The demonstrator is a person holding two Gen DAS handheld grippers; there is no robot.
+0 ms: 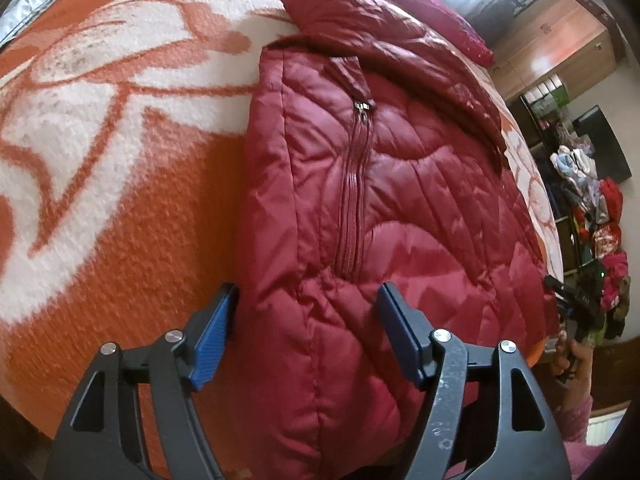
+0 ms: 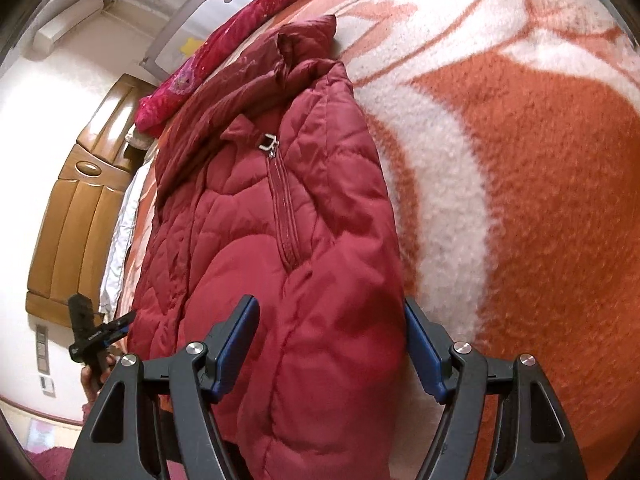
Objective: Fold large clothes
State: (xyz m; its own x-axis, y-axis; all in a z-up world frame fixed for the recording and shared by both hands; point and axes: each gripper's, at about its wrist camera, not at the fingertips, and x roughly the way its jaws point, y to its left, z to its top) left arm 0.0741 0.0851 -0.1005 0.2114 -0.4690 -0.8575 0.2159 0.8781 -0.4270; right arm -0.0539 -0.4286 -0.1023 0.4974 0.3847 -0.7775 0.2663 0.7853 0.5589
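Red jacket (image 1: 380, 208) is lying folded lengthwise near the bed's (image 1: 120, 208) edge. Left hand-held gripper (image 1: 306, 332) & right hand-held gripper (image 2: 330, 344) are both hanging released, straddling its near end w/o pinching. Puffy, slick shell is likely slipping or springing open if the bite's shallow.

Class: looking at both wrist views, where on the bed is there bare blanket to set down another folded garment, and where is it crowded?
Free: the wide orange-and-white blanket beside the red puffer jacket, on its zipper side. Crowded: the jacket's other side, a thin strip by the bed edge, and the far end, where a dark pink pillow lies behind the collar.
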